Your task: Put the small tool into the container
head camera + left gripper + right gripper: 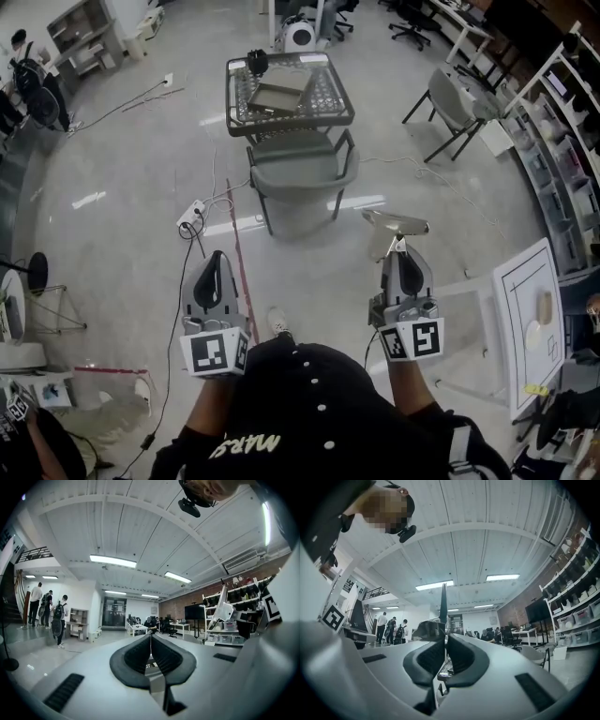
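- Right gripper (401, 247) (443, 637): clenched on the small tool (394, 226). The right gripper view shows a thin blade-like part (443, 603) standing up between the closed pads. The wider end sticks out past the jaw tips.
- Left gripper (217, 255) (151, 638): pads closed together with nothing between them, held at the person's left side.
- Likely container: a shallow tray (279, 94) lying near the middle of the mesh table (291, 123). A black object (256, 62) sits at the table's far-left corner. Tool and tray are well apart; the carry is not yet done.
- Risk 1: the grip is on a thin flat part, with most of the tool's bulk ahead of the pads. A jolt while walking could swing it or slide it out.
- Risk 2: a chair (300, 171) stands against the table's near edge, so reaching over it could make the release come short of the tray.
- Risk 3: a power strip (192, 217) and cables (214, 195) lie on the floor left of the chair and could trip the person.
- Risk 4: the tray looks low-walled; a tool dropped from height could bounce out onto the mesh.
- Open room: the floor to the right of the chair looks clear. A white board (530, 314) closes off the person's right side.
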Demonstrator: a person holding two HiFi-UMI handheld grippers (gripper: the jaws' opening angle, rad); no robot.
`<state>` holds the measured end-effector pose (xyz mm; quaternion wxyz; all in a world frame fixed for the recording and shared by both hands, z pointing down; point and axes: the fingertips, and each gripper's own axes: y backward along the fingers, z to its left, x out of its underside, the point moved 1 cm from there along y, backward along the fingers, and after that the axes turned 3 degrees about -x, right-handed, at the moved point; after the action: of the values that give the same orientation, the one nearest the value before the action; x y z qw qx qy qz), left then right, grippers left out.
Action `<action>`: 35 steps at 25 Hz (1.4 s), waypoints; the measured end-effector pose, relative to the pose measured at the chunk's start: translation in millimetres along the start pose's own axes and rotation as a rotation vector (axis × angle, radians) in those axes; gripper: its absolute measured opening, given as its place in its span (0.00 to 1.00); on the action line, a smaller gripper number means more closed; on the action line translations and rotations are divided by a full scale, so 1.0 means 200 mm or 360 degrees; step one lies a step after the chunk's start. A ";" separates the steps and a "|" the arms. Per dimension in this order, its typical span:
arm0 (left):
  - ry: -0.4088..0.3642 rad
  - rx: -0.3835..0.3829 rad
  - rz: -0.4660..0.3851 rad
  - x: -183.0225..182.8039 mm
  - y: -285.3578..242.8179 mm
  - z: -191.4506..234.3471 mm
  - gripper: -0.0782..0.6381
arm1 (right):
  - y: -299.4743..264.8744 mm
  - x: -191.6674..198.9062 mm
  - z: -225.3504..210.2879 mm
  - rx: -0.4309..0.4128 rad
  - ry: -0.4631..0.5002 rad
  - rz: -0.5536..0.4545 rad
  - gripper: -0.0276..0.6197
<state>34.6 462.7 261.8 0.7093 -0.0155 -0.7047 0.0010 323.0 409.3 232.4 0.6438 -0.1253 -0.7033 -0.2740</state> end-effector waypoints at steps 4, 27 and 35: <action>-0.0008 0.0022 -0.0001 -0.01 -0.14 0.07 0.15 | -0.16 0.01 0.00 -0.0004 0.0015 -0.0010 0.06; -0.0007 0.0042 0.0035 0.07 -0.56 0.37 0.15 | -0.69 0.24 0.05 0.0010 -0.0015 0.0024 0.06; -0.0007 0.0012 0.0021 0.07 -0.77 0.43 0.15 | -0.92 0.31 -0.03 -0.0017 -0.0026 0.0015 0.06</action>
<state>-55.1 310.5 280.0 0.7077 -0.0174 -0.7062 0.0083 221.9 243.4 252.2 0.6387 -0.1342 -0.7066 -0.2737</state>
